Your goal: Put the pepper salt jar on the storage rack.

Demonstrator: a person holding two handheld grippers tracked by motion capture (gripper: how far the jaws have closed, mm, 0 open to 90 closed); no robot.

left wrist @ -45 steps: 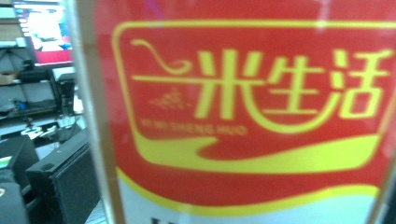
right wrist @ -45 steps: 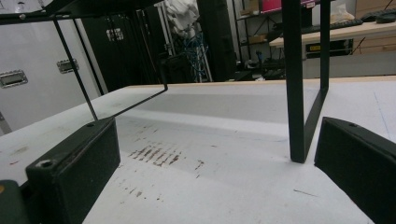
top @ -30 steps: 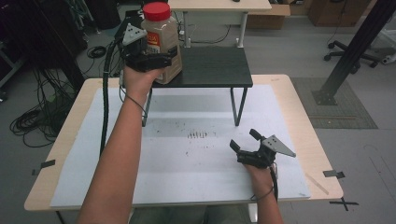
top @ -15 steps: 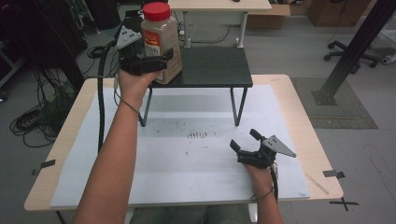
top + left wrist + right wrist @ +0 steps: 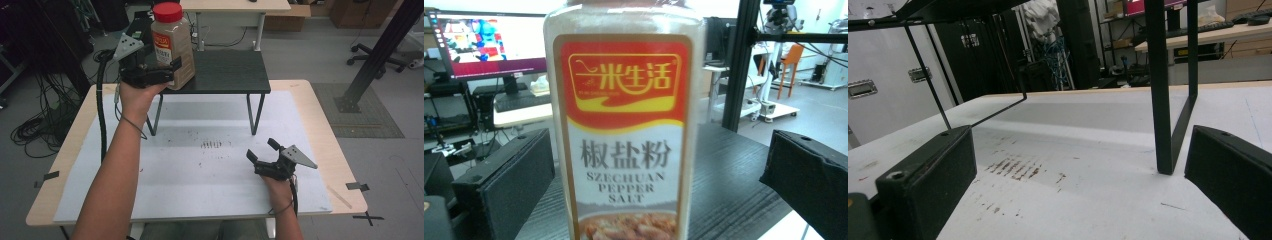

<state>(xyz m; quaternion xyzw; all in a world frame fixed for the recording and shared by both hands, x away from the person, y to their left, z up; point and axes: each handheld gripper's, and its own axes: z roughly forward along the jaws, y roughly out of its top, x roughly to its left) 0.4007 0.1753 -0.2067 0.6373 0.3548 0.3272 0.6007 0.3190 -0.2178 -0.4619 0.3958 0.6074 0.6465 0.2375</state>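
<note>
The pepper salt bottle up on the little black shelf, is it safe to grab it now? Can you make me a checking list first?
1. Bottle upright on the black shelf: ok.
2. Red lid on: ok.
3. Left gripper jaws open on both sides of the bottle: ok.
4. Jaws touching the bottle: cannot tell.
5. Bottle away from the shelf edge: not ok, it stands at the front left corner.
6. Right gripper out of the way, open and low over the white mat: ok.

Left tool (image 5: 167,70) raised, right tool (image 5: 261,151) low, both agape.
</note>
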